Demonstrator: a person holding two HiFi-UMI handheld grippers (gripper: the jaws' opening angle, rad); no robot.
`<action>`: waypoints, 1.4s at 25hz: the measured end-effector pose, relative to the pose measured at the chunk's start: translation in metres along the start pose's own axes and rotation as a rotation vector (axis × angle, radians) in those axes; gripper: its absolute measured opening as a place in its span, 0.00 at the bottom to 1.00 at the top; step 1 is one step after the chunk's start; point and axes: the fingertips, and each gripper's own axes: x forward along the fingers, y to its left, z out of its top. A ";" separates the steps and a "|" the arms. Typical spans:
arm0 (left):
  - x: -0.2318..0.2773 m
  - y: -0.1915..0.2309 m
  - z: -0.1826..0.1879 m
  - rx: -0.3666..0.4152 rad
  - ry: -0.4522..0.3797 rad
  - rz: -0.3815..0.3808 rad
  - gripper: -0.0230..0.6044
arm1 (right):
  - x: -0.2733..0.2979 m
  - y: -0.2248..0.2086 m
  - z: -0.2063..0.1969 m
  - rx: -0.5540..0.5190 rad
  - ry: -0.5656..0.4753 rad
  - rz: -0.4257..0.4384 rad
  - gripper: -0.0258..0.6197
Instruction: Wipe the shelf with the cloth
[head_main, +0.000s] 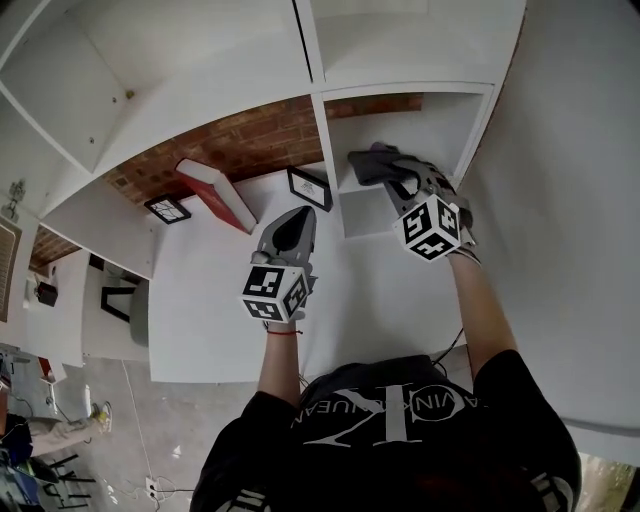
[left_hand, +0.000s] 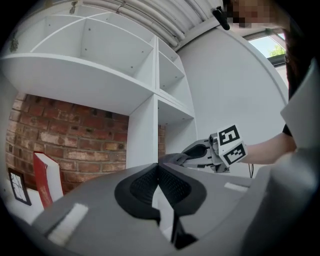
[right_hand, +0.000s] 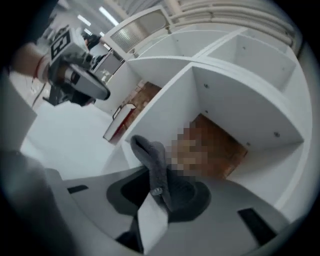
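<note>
1. Your right gripper (right_hand: 159, 192) pinches the grey cloth (right_hand: 152, 160) just right of the shelf divider (right_hand: 165, 105). The bite looks shallow, so a hard drag could pull the cloth free.
2. Your left gripper (left_hand: 159, 181), left of the divider, is pressed together and empty. A careless swing could topple the red book (left_hand: 46, 177).
3. Cloth contact with the shelf board cannot be confirmed. The compartment's back, right of the divider, is obscured.

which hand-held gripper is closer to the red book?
Left. The left hand-held gripper sits close beside the red book; the right hand-held gripper, holding the cloth, is past the divider.
</note>
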 end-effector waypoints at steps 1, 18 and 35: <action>0.002 0.001 -0.002 -0.003 0.004 -0.006 0.05 | 0.000 0.007 0.000 0.076 -0.017 0.048 0.16; 0.017 0.011 -0.020 -0.057 0.029 0.008 0.05 | 0.005 0.006 0.015 0.456 -0.151 0.314 0.38; 0.018 0.026 -0.037 -0.024 0.061 0.067 0.05 | 0.047 0.007 0.008 0.333 0.131 0.083 0.11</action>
